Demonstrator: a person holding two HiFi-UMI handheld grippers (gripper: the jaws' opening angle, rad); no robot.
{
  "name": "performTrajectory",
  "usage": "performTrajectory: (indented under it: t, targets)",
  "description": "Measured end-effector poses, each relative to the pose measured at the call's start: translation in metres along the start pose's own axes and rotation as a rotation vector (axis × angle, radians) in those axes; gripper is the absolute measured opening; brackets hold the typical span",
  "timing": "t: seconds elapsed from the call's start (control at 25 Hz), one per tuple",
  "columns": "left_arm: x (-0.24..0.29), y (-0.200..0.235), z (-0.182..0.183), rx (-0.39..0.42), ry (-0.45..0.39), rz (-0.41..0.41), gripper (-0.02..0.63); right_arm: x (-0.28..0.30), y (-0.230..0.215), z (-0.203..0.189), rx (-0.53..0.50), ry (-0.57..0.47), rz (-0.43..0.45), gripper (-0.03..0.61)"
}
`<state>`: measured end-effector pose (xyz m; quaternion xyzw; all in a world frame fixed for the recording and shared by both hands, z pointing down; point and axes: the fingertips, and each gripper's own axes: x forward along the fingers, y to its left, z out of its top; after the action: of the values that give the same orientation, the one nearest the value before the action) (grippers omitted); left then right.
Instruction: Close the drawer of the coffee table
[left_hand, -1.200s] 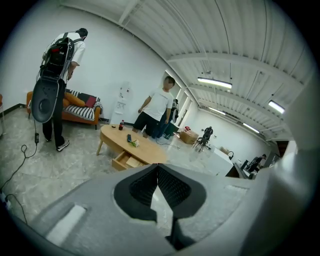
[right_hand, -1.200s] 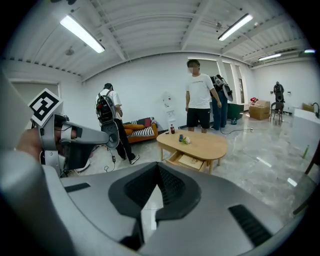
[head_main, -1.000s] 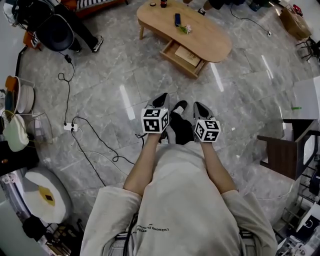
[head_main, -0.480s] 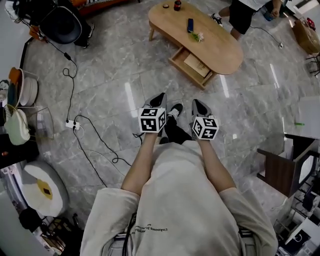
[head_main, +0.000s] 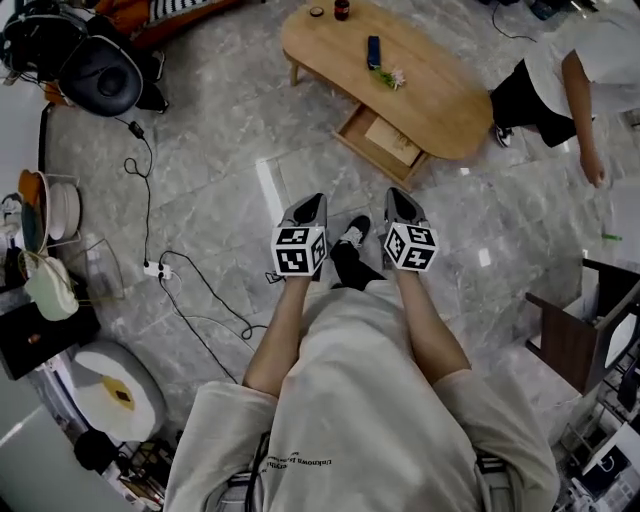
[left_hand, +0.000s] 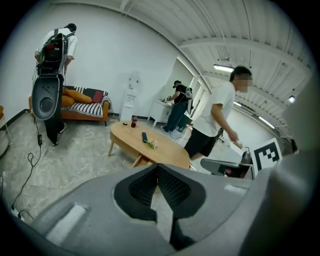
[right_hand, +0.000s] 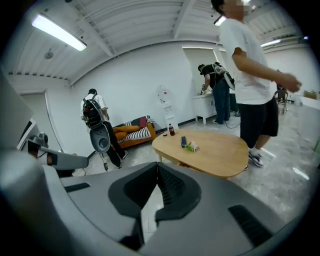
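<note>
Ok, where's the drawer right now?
Head view, top centre: the drawer sticks out open from the near side of the coffee table, ahead of the person and slightly to the right.

On the oval wooden counter (head_main: 440, 100): a bottle (head_main: 341, 9), a dark remote (head_main: 373, 51), a flower sprig (head_main: 393, 77). On the grey floor (head_main: 220, 150): trailing cables (head_main: 149, 220).

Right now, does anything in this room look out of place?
Yes: the drawer of the coffee table stands pulled out, with a flat tan thing inside. Nothing looks spilled or broken.
</note>
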<state>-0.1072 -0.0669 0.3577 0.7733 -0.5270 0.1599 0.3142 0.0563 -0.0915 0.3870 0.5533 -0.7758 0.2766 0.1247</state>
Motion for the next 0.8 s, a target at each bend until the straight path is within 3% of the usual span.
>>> performTrajectory:
  t: [0.32, 0.52, 0.8]
  targets:
    - [0.076, 0.000, 0.029, 0.080, 0.074, -0.055, 0.009, 0.037, -0.057, 0.016, 0.002, 0.013, -0.095, 0.015]
    - [0.120, 0.003, 0.032, 0.140, 0.118, -0.107, 0.009, 0.044, -0.089, -0.019, 0.014, 0.081, -0.163, 0.015]
    - [0.177, 0.029, 0.000, 0.246, 0.170, -0.231, 0.009, 0.050, -0.124, -0.073, 0.025, 0.133, -0.262, 0.015]
